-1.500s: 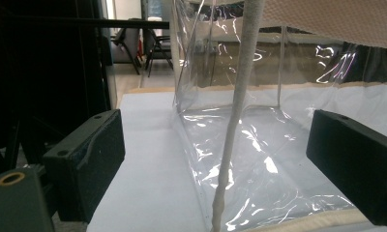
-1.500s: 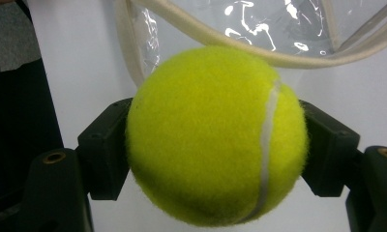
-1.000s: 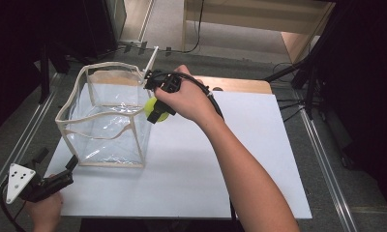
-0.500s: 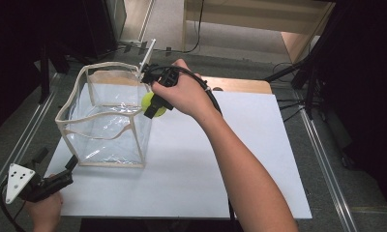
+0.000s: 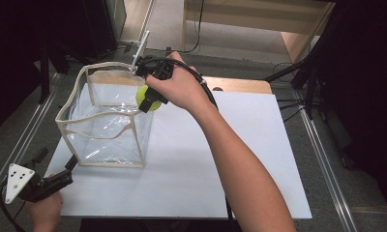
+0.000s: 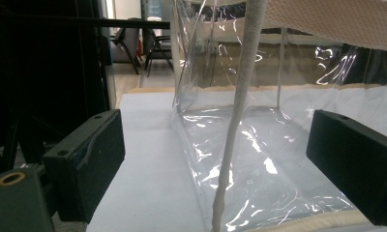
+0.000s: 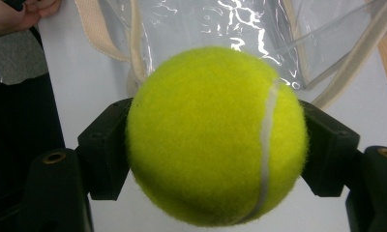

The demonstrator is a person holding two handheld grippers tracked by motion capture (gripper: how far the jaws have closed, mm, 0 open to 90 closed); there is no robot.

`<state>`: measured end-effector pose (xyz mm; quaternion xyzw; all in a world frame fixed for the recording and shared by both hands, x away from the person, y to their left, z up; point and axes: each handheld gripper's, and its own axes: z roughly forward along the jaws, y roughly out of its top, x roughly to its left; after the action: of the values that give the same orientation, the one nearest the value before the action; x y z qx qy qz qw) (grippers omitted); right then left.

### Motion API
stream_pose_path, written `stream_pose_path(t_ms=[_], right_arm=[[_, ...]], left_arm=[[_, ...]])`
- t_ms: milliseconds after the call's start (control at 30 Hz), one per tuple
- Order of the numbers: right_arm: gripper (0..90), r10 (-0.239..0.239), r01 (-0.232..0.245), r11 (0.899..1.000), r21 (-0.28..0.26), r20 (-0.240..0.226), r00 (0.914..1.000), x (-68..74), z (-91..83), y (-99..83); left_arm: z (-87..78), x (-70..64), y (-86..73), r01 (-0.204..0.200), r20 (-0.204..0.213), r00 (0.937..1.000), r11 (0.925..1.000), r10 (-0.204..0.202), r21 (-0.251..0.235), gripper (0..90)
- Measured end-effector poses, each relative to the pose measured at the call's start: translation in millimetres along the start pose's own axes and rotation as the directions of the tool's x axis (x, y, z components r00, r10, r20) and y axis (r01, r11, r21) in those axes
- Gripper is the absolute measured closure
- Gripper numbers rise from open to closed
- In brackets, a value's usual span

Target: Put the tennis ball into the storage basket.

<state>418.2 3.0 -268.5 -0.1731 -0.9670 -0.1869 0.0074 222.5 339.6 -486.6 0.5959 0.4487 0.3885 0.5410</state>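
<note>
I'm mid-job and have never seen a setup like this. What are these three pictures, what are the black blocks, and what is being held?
No robot arm here: a person holds a two-jaw hand gripper in each hand. The high view looks down on a white board from above the person's side. The right gripper is held by the right hand above the near right edge of a clear plastic bag with cloth trim, which stands open on the board. The left gripper sits low at the board's near left corner.

The other two pictures come from cameras riding on the grippers; the black blocks are their jaws. In the right gripper view the jaws clamp a yellow tennis ball. In the left gripper view the jaws stand apart with nothing between them, facing a corner seam of the bag.
</note>
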Motion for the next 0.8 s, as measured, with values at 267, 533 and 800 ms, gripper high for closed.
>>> stream_pose_path(t_ms=[267,533,800], right_arm=[[23.4,-0.003,0.003,1.0,-0.001,0.007,1.0,0.2,-0.6,11.1],[23.4,-0.011,0.011,1.0,-0.007,0.016,0.9998,-1.9,0.5,20.4],[23.4,-0.002,0.003,1.0,-0.011,0.021,0.9998,-6.3,7.1,27.5]], left_arm=[[0.0,0.4,0.0,0.001,-0.001,1.0,1.0,-0.001,0.0,6.9],[-0.2,1.2,0.1,0.0,0.003,1.0,1.0,0.0,0.0,6.9],[-0.2,1.1,0.1,-0.003,0.003,1.0,1.0,0.003,-0.001,6.9]])
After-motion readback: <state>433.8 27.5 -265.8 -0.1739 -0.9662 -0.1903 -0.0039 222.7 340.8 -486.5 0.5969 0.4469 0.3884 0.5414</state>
